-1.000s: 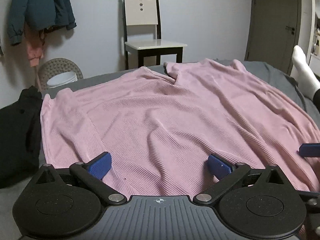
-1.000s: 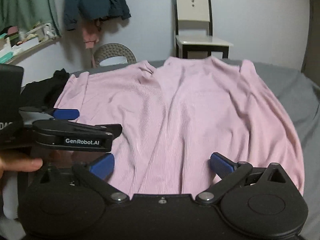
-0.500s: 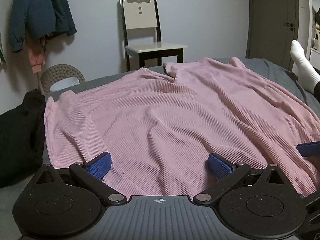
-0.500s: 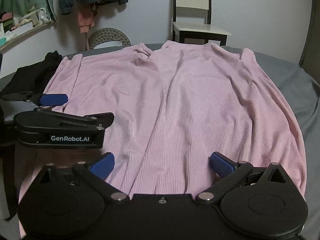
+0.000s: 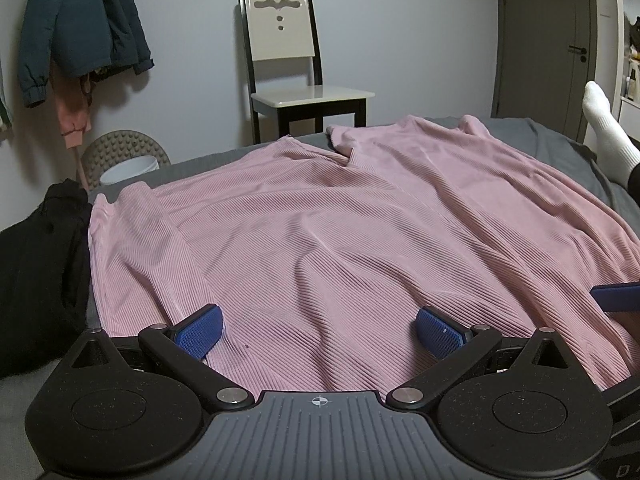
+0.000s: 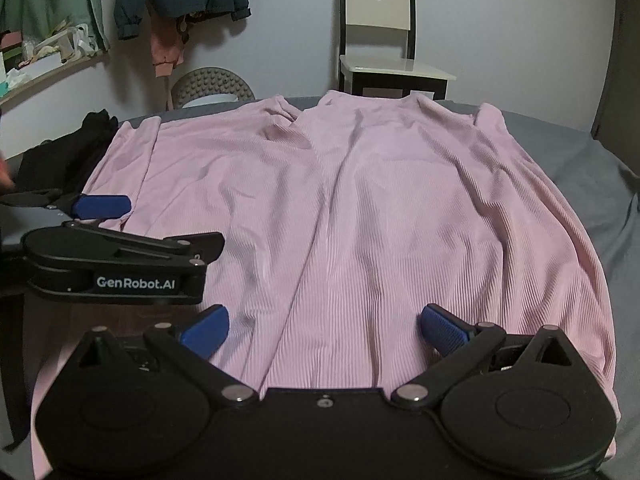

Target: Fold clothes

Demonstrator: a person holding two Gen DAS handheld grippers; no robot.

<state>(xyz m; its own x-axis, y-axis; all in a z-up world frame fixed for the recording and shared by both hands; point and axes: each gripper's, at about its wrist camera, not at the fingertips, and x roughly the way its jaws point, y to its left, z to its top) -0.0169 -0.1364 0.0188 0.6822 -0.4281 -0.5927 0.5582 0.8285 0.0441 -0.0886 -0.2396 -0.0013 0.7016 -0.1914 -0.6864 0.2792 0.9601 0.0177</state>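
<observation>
A pink ribbed garment (image 5: 340,240) (image 6: 360,220) lies spread flat over a grey bed (image 5: 560,140) (image 6: 600,184), its collar end toward the far chair. My left gripper (image 5: 320,330) hovers open over the near hem, blue pads wide apart, nothing between them. My right gripper (image 6: 324,330) is also open above the near hem, further right. From the right wrist camera the left gripper (image 6: 116,264) appears side-on at the garment's left edge. One blue pad of the right gripper (image 5: 616,298) shows at the right edge of the left wrist view.
A black garment (image 5: 36,272) (image 6: 68,152) lies heaped at the bed's left edge. A cream chair (image 5: 296,80) (image 6: 384,40) stands against the far wall, with a stool and white bucket (image 5: 128,162) beside it. Jackets (image 5: 80,24) hang on the wall. A person's white-socked foot (image 5: 604,128) rests at the right.
Both grippers have dropped lower and a little further over the near hem, still open. The pink garment has not moved.
</observation>
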